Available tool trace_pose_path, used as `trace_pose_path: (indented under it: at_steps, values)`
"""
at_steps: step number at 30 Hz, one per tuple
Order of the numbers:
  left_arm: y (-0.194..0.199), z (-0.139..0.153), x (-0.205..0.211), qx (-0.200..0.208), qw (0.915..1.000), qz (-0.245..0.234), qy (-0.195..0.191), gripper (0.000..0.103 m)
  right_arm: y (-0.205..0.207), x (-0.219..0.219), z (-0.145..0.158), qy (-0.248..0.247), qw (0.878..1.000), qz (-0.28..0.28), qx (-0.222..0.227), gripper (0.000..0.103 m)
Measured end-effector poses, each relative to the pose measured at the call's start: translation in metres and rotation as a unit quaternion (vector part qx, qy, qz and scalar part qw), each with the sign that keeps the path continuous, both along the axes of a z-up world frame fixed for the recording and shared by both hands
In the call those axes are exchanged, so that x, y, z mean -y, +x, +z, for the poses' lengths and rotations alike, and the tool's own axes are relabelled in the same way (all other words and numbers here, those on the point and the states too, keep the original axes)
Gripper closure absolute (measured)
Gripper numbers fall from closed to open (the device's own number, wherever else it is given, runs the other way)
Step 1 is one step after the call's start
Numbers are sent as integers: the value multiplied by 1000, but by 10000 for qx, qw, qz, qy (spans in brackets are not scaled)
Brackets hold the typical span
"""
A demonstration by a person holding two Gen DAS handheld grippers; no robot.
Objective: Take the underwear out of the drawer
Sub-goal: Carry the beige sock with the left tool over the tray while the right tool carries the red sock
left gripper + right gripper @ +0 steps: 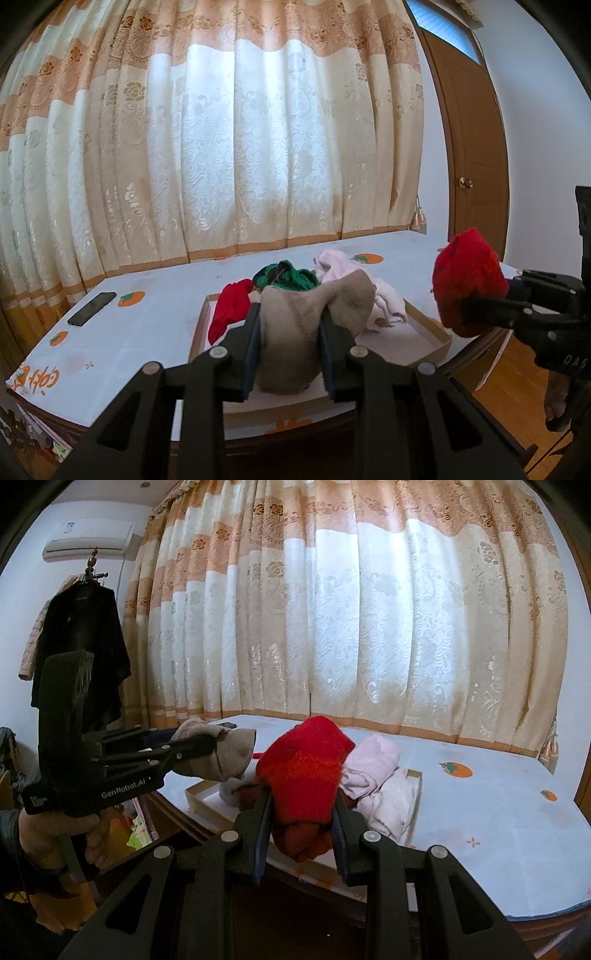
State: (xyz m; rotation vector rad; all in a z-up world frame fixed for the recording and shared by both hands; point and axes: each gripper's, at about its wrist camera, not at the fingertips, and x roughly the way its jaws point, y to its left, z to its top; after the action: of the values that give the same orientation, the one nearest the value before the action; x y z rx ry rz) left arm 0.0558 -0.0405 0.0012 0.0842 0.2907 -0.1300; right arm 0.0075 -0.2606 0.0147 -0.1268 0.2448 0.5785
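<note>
Left hand-held gripper (pixel 290 332) clamps a beige knit garment (pixel 314 314), right hand-held gripper (pixel 301 823) clamps a red knit garment (pixel 304 771), both lifted above the shallow cardboard drawer (pixel 430 325); green, pink and red pieces remain inside.

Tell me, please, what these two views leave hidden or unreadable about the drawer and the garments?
- Left wrist view: the beige garment, clamped in the left gripper, hides the drawer's middle.
- Right wrist view: the red garment, held by the right gripper, covers the drawer's centre; its near wall is cut off by the fingers.
- Green garment: bunched, shape unclear.
- Phone: screen too small to read.
</note>
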Motion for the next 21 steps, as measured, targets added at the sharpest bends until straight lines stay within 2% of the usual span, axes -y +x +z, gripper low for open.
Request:
trace_pose_path:
  at_steps: [21]
  values:
    - [36, 6, 9, -39, 9999, -37, 102, 77, 37, 1, 15, -103, 9998, -159, -114, 72]
